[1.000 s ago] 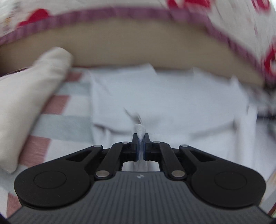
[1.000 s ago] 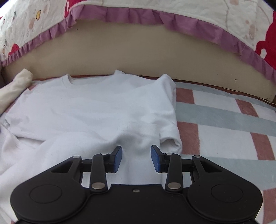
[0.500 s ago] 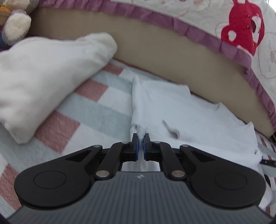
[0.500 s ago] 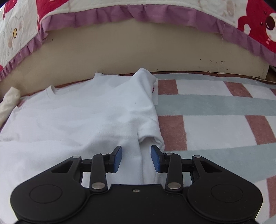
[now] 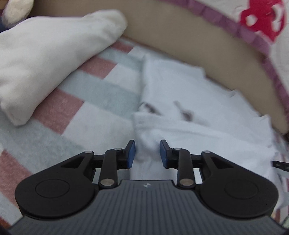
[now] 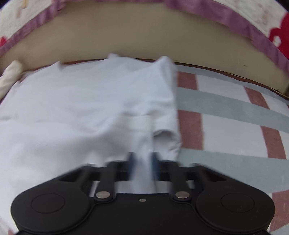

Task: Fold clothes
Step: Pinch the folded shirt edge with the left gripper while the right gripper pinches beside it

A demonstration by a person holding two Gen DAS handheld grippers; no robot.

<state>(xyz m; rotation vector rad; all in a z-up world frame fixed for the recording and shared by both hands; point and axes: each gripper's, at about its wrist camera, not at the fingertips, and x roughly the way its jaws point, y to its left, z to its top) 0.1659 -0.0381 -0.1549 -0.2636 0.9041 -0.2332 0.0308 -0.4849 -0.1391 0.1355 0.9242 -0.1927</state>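
Observation:
A white T-shirt (image 6: 86, 108) lies spread on a striped blanket (image 6: 231, 126), neck toward the headboard. In the left wrist view the shirt (image 5: 189, 108) has its left side folded in, with a bunched fold just ahead of my left gripper (image 5: 147, 153), which is open and holds nothing. My right gripper (image 6: 141, 166) is blurred, with its jaws partly closed around cloth below the shirt's right sleeve (image 6: 166, 133); a gap still shows between them.
A cream pillow (image 5: 50, 59) lies at the left. A beige headboard (image 6: 144, 36) with a purple-frilled quilt (image 6: 225, 16) over it runs along the back. The blanket (image 5: 75, 108) has pink and grey stripes.
My left gripper has opened and let go of the shirt fold it held. My right gripper's jaws have moved closer together over the cloth near the right sleeve.

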